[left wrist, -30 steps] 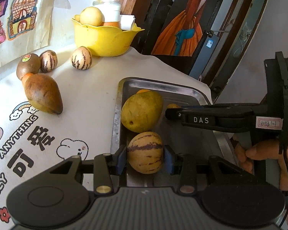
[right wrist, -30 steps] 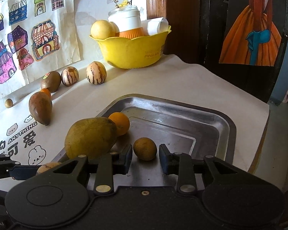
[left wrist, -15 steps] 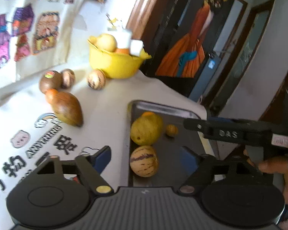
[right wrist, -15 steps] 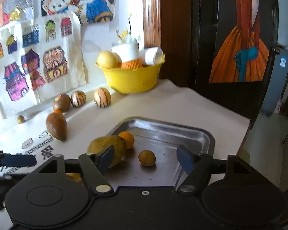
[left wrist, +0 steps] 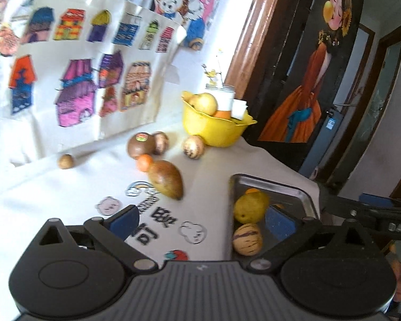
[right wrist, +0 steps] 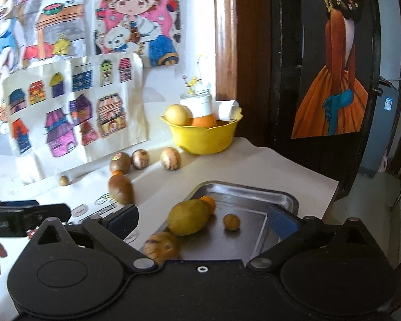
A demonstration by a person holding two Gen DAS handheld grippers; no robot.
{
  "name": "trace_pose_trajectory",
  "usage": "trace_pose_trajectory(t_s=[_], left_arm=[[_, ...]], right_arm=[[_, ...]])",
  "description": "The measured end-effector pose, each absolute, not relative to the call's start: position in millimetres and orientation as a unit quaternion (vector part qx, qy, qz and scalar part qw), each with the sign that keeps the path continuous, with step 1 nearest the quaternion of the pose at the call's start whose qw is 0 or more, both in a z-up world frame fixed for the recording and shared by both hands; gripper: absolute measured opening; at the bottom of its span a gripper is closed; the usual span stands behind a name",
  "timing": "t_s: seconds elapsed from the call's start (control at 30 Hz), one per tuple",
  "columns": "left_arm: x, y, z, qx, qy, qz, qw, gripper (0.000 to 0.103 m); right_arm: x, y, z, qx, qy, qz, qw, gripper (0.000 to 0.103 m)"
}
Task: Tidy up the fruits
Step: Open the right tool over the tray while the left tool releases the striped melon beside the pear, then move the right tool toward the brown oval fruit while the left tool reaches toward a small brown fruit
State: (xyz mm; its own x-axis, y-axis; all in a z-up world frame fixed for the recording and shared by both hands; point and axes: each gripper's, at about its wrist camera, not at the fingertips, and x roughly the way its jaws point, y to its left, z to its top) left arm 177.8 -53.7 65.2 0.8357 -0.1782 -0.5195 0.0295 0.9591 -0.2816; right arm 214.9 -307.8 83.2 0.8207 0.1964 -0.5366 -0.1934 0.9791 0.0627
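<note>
Both tongs, left tongs (left wrist: 201, 218) and right tongs (right wrist: 201, 215), hover level above the metal tray (right wrist: 256, 187), spread wide, holding nothing.

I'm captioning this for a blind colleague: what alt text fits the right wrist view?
Open right gripper above a metal tray holding a yellow-green mango, an orange, a small brown fruit and a striped melon; more fruit lies on the cloth beyond.

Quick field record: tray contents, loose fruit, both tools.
tray: mango, striped melon, orange, small brown fruit
cloth: brown mango, kiwi, two striped fruits, small orange, small round fruit
bowl: yellow, holds fruit and jar
left tool: open, empty
right tool: open, empty
</note>
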Motion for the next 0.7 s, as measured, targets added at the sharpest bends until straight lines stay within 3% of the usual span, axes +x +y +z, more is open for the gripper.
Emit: trace_pose_trajectory(t_s=[0.7], left_arm=[[117,60,44,-0.132,0.335,0.026,0.933,0.103]], right_arm=[[127,-214,69,0.016,0.374,0.183,0.909,0.102]])
